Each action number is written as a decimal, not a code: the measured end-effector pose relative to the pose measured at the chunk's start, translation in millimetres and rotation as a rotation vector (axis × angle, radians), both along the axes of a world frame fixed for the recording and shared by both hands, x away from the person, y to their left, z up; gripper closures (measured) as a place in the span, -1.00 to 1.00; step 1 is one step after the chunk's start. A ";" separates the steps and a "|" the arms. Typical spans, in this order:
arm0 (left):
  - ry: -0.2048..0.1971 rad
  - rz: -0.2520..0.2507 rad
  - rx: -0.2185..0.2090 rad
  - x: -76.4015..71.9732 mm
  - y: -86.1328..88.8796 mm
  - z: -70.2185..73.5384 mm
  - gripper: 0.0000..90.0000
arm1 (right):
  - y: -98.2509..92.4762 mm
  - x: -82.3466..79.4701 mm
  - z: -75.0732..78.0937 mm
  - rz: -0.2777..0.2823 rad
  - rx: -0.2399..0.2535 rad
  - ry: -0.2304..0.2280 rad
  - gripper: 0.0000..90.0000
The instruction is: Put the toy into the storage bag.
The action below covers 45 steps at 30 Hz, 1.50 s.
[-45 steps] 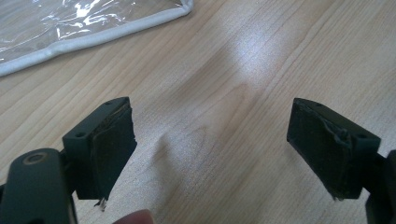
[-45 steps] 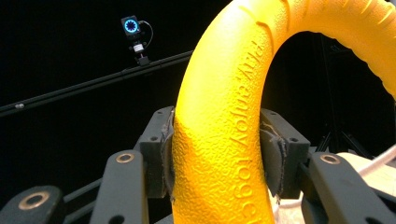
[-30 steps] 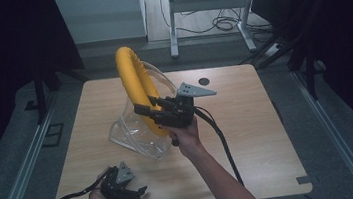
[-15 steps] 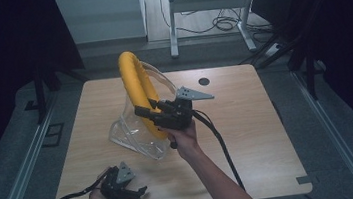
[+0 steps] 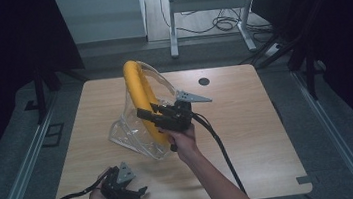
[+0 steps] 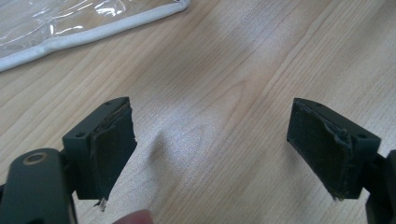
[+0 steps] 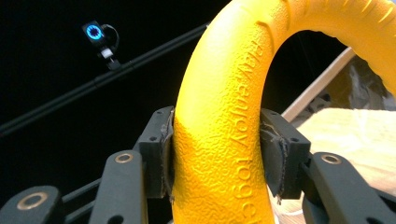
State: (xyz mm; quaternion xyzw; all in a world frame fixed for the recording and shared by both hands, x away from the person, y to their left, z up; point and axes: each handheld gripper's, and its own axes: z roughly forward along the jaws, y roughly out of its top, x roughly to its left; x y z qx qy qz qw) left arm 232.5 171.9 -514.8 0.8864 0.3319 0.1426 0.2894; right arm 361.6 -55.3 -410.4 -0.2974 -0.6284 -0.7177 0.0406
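High view: your right gripper [image 5: 147, 114] clamps the yellow ring [image 5: 140, 96] upright in the clear bag [image 5: 130, 132] on the table [image 5: 247, 121]. Left gripper view: your left gripper [image 6: 210, 154] gapes empty. Right gripper view: raised lettering, partly legible, "enjoy toge".

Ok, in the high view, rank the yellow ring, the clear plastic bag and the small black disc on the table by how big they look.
1. clear plastic bag
2. yellow ring, slightly smaller, partly inside the bag
3. small black disc, by far the smallest, though it lies farther from the camera

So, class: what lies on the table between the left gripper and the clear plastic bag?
Nothing: in the high view, bare wooden table separates the left gripper from the clear plastic bag.
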 end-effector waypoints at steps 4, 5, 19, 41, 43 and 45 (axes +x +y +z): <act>-0.001 0.001 -0.001 -0.3 0.1 0.2 -0.67 | 0.6 -0.9 -0.1 -0.023 -0.041 -0.011 0.08; 0.000 0.000 -0.002 -0.3 0.0 0.2 -0.66 | 0.2 -1.8 0.3 -0.047 -0.056 -0.029 0.07; 0.001 0.001 -0.002 -0.3 -0.4 -0.2 -0.67 | -5.0 -3.9 5.0 -0.114 -0.111 -0.081 -0.03; -0.005 0.005 0.008 0.1 -0.5 -0.6 -0.67 | -58.3 -30.3 9.0 -0.141 -0.278 -0.214 -0.10; -0.007 0.007 0.015 0.3 0.4 0.3 -0.67 | -66.9 -31.7 6.9 -0.130 -0.309 -0.207 -0.11; -0.009 0.011 0.014 0.1 1.1 1.0 -0.67 | -76.0 -33.5 3.4 -0.137 -0.337 -0.205 -0.11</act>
